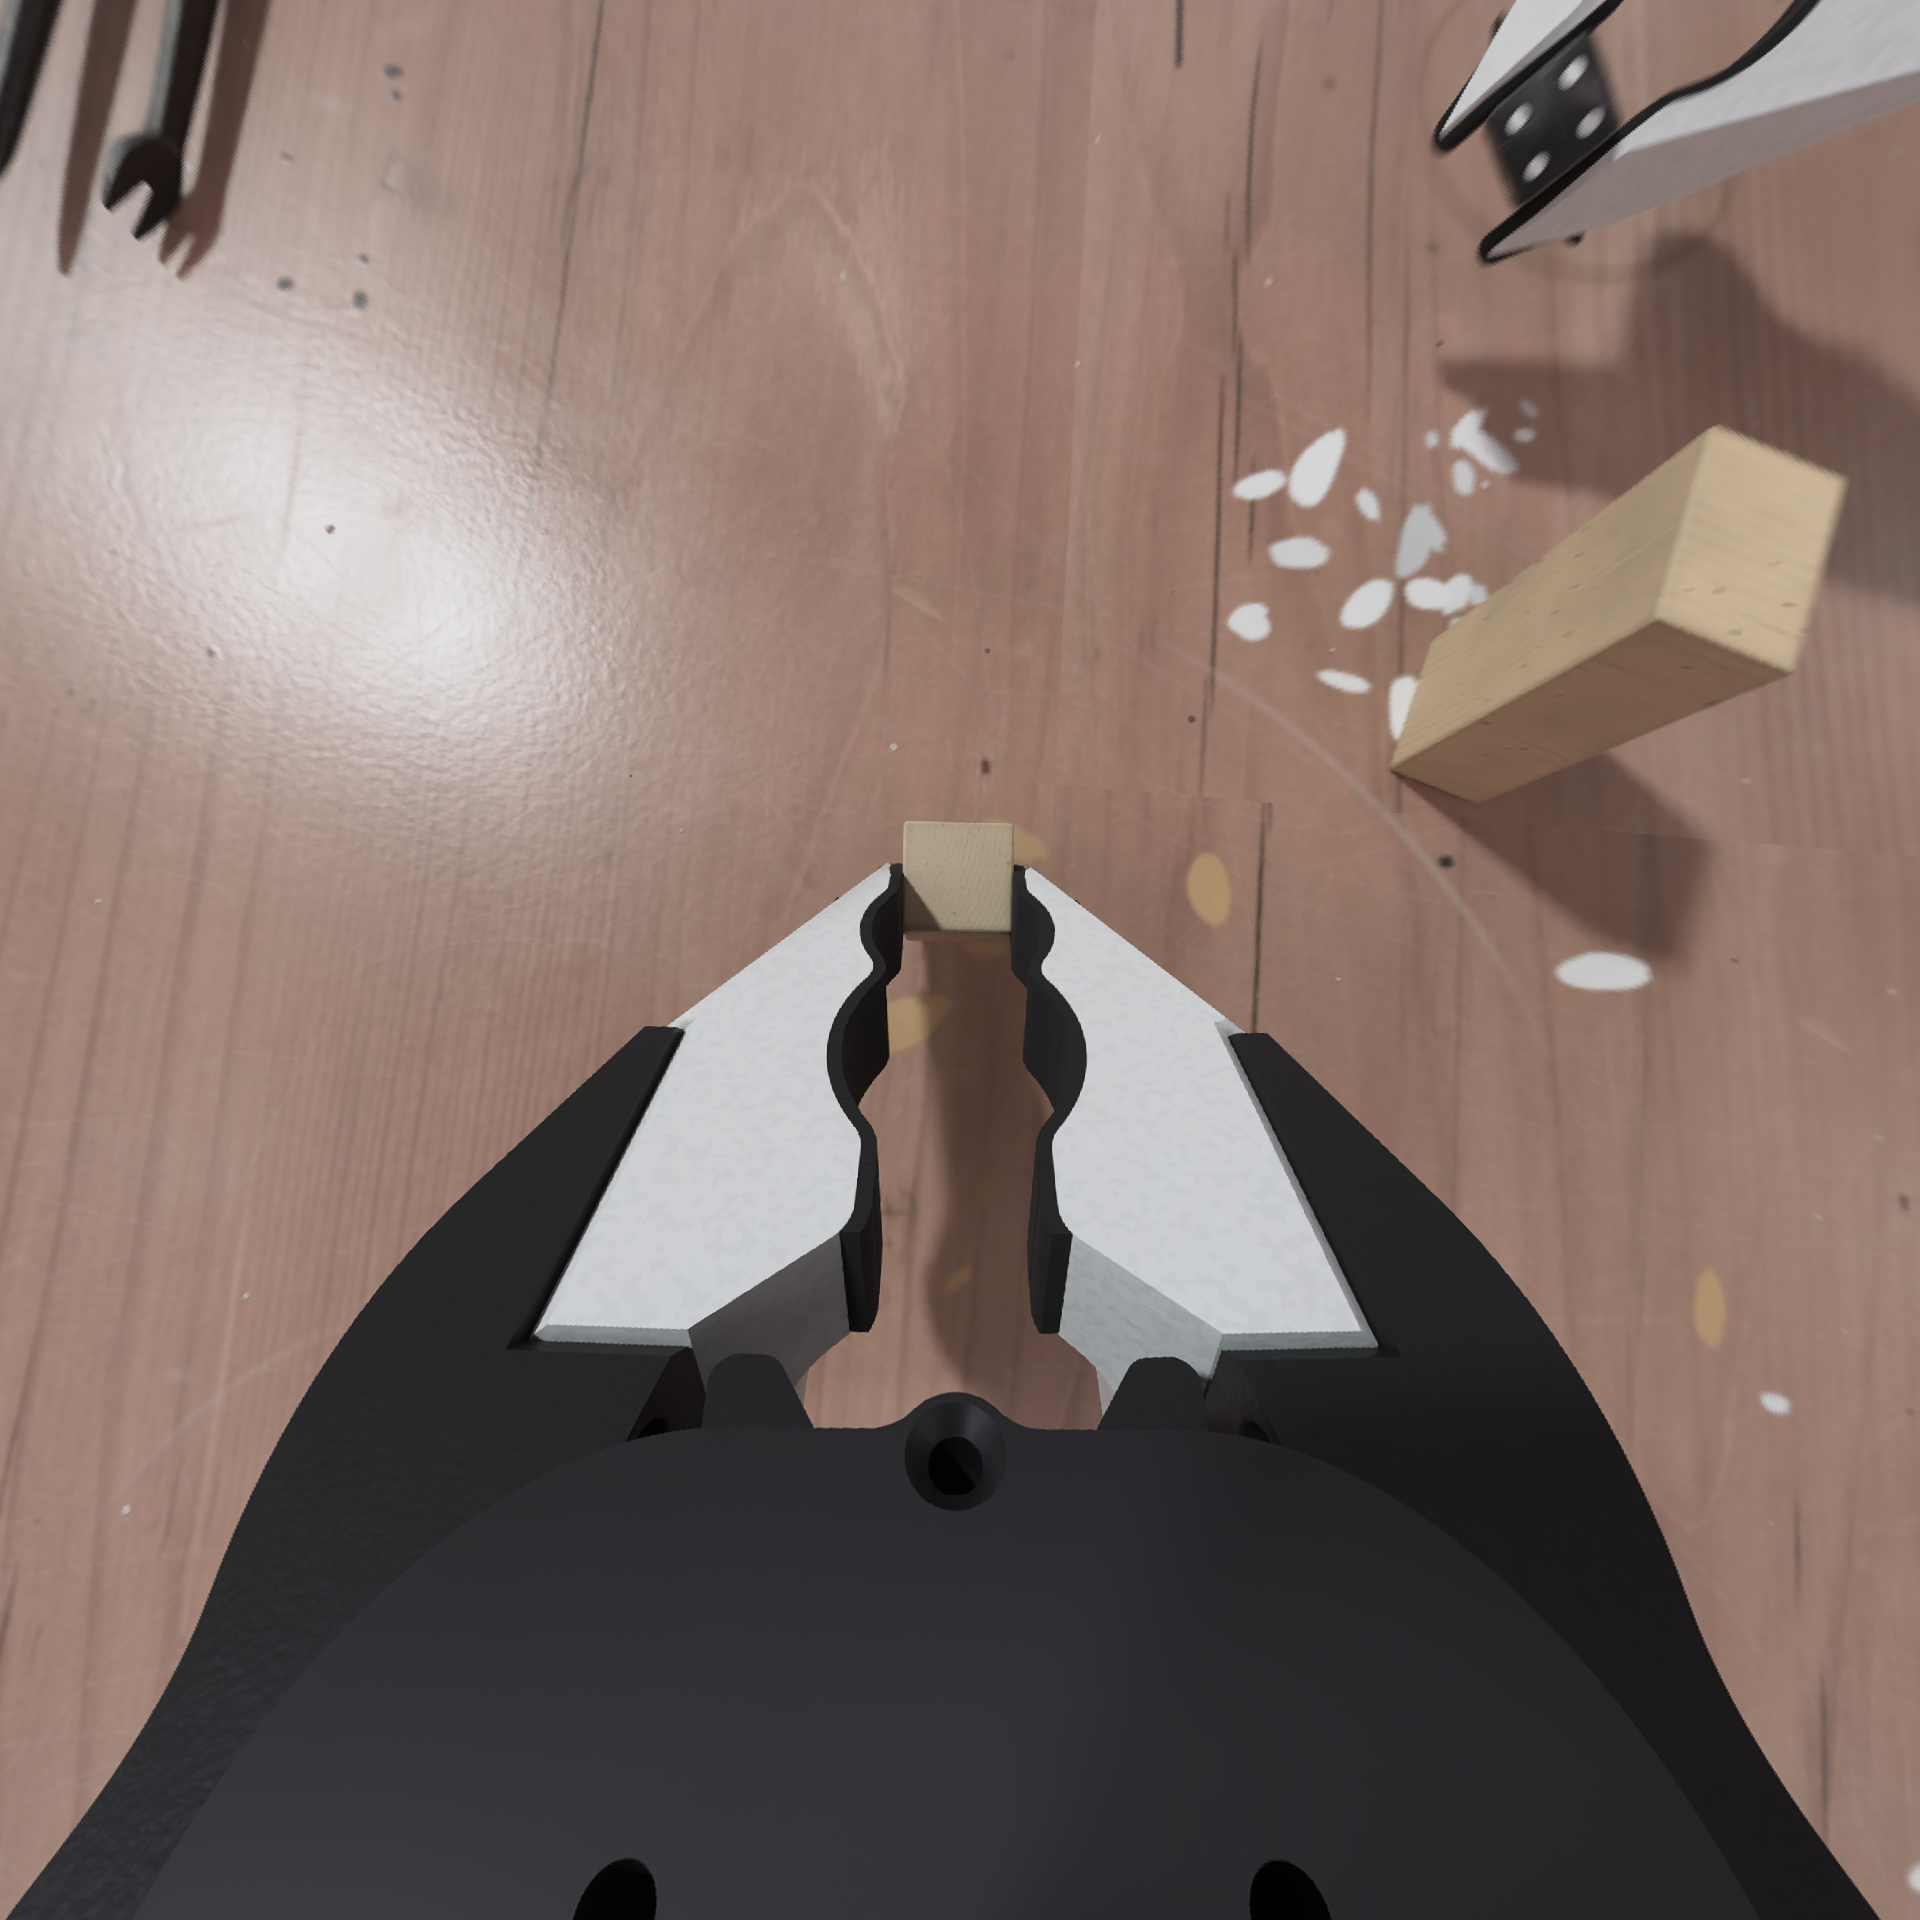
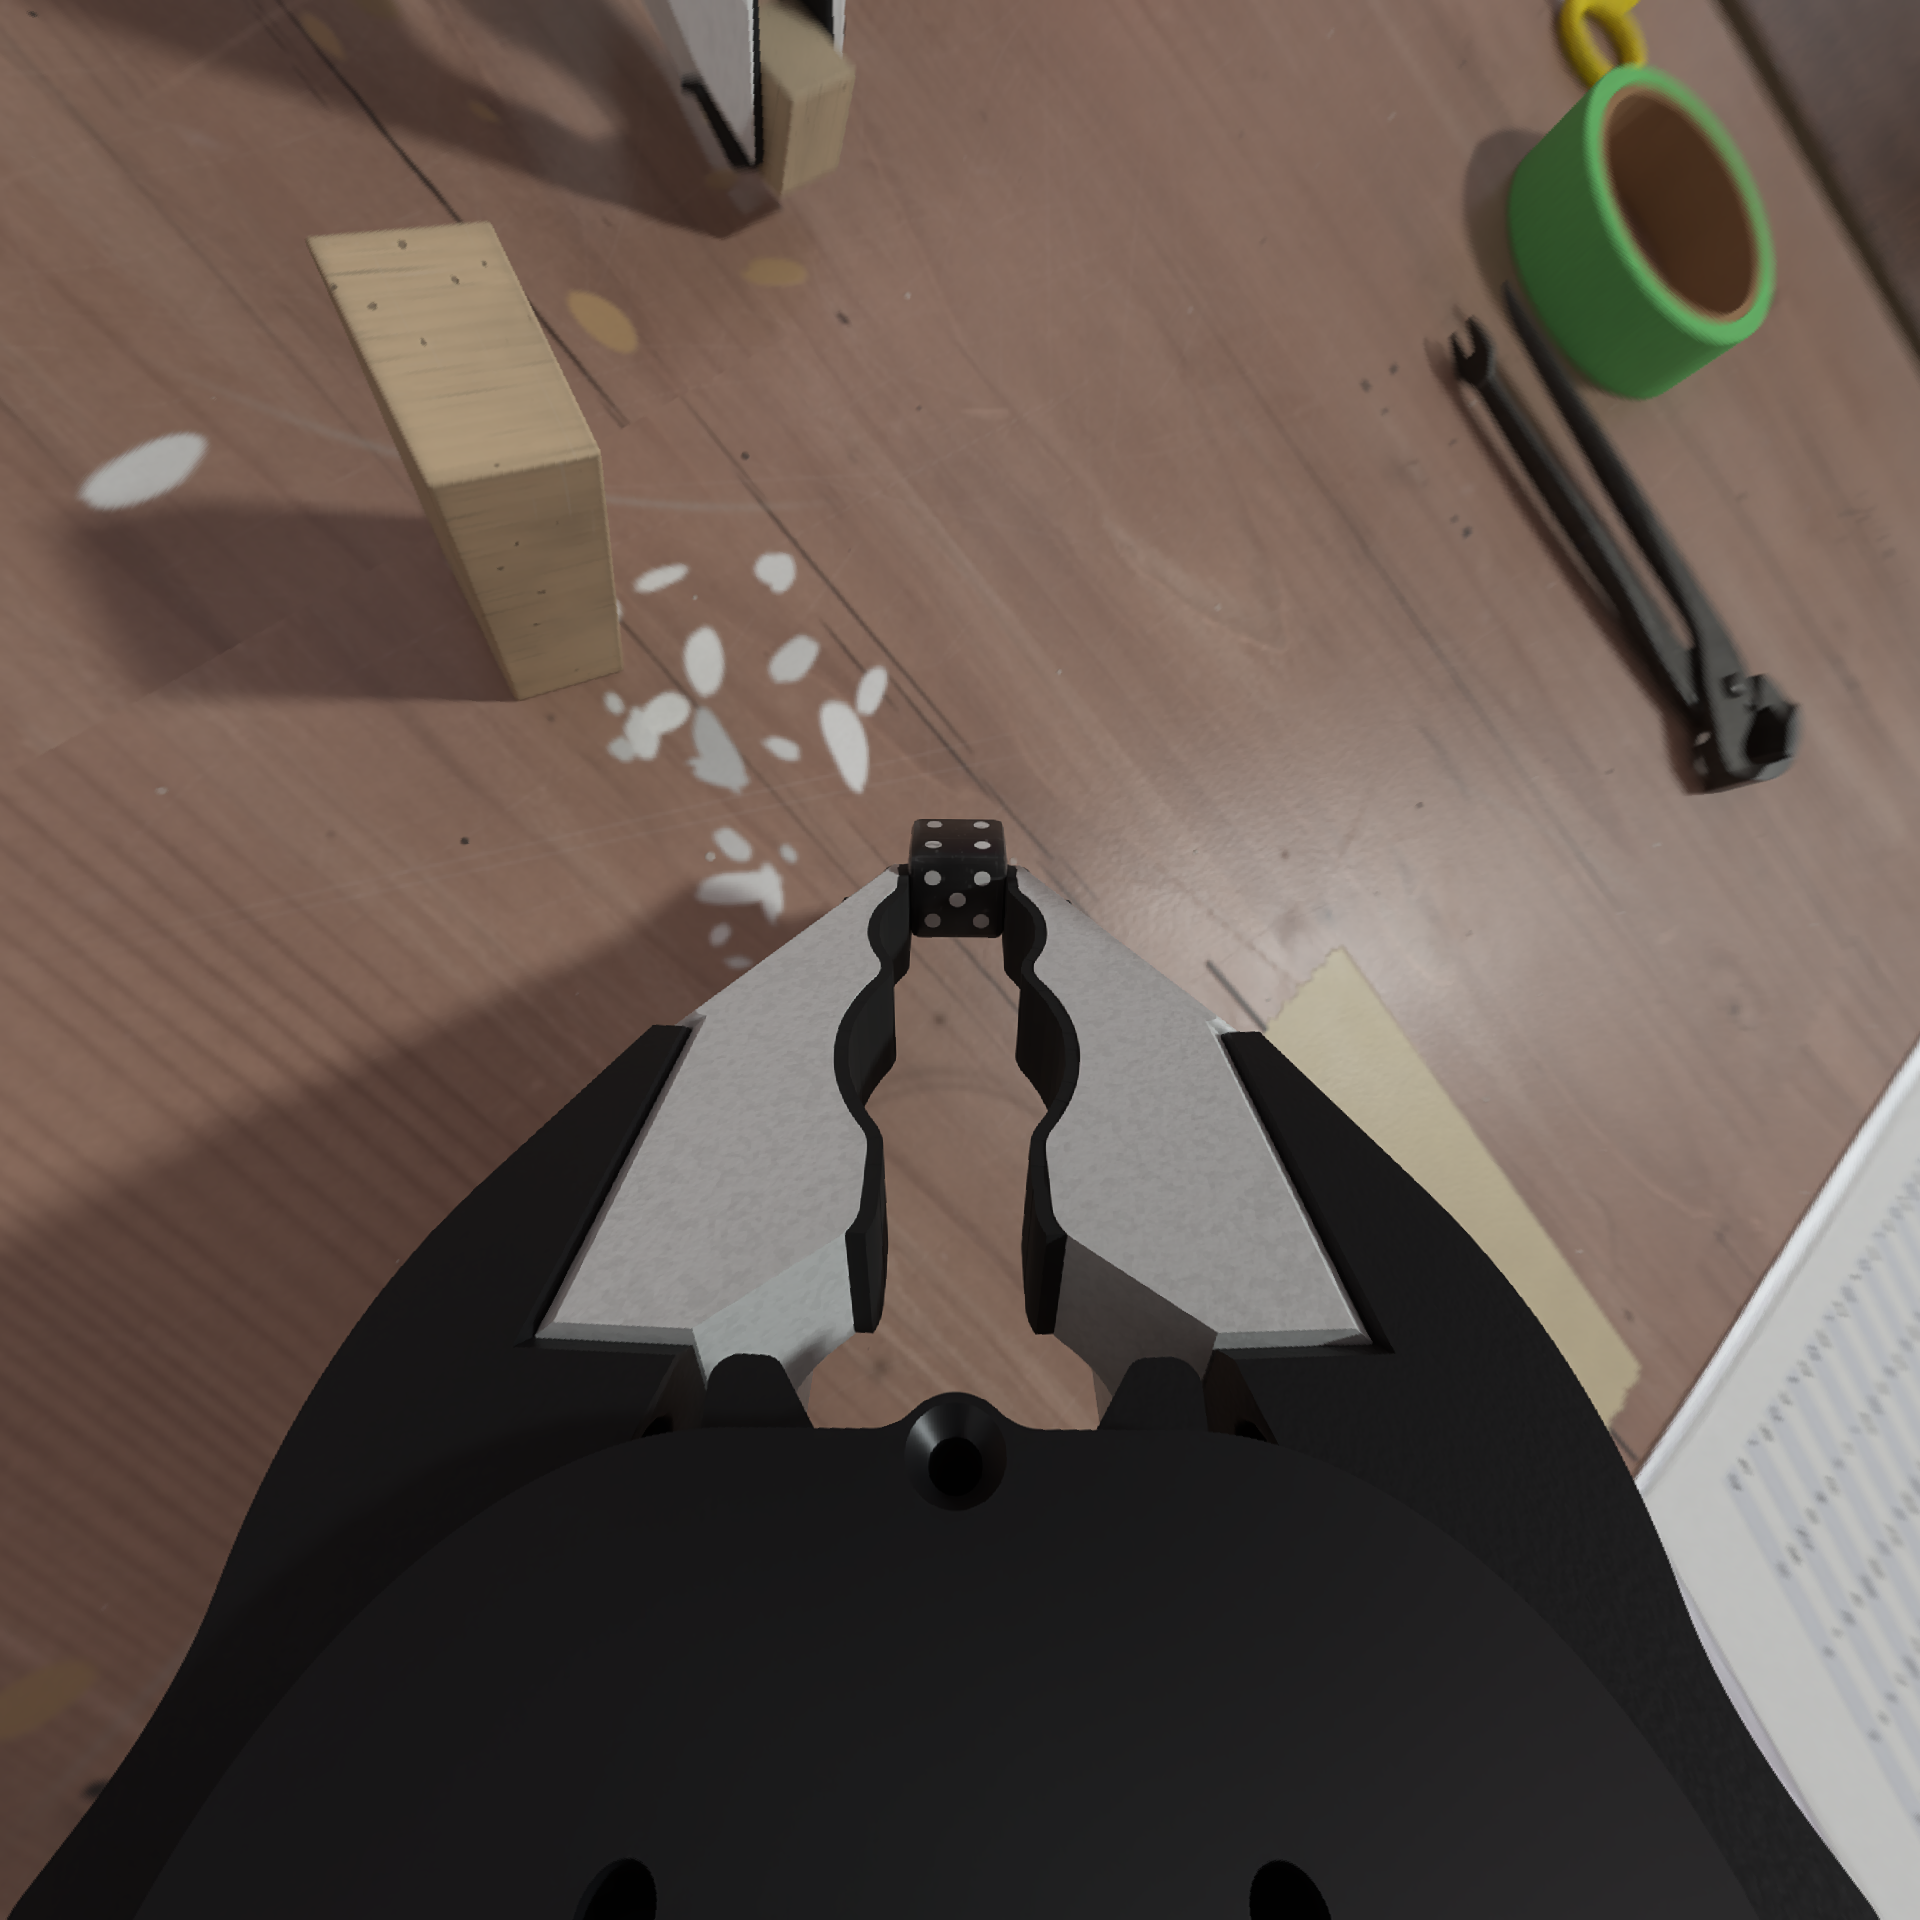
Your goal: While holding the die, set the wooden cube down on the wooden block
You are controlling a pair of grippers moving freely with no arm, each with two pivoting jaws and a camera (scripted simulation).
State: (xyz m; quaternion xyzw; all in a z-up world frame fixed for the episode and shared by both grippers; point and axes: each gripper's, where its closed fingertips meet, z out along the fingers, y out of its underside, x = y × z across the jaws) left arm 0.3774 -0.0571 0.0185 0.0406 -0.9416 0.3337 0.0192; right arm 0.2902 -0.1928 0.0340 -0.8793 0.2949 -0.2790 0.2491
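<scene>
1. Left tongs (image 1: 957, 883): I read them as clenched on the wooden cube (image 1: 957, 878); the cube sits between the two fingertips, held clear above the surface (image 1: 520, 623); its shadow falls on the boards beneath.
2. Wooden block (image 1: 1621, 634): I see it resting on the surface, ahead and to the right of the left tongs and well apart from the cube; nothing rests on its top face; white paint flecks (image 1: 1340, 561) lie just beside it on the boards.
3. Right tongs (image 2: 957, 883): I read them as clenched on the die (image 2: 957, 878); the die is black with white pips, pinched at the fingertips and held above the surface.
4. Cross-check, left wrist view: the right tongs appear at the upper right corner with the die between their fingers; they hang beyond the block.
5. Cross-check, right wrist view: the left tongs appear at the top edge with the cube at their tips; the block lies between that pair and my camera, to the left.
6. Other items, right wrist view: a green cup (image 2: 1642, 239) with a yellow handle stands at the upper right; a black wrench (image 2: 1538, 468) and a dark plier-like tool (image 2: 1683, 623) lie just beside it; a tan paper strip (image 2: 1455, 1164) and a white printed sheet (image 2: 1818, 1455) lie at the lower right.
7. Other items, left wrist view: the wrench and the tool handles show at the upper left corner, well apart from the cube.
</scene>
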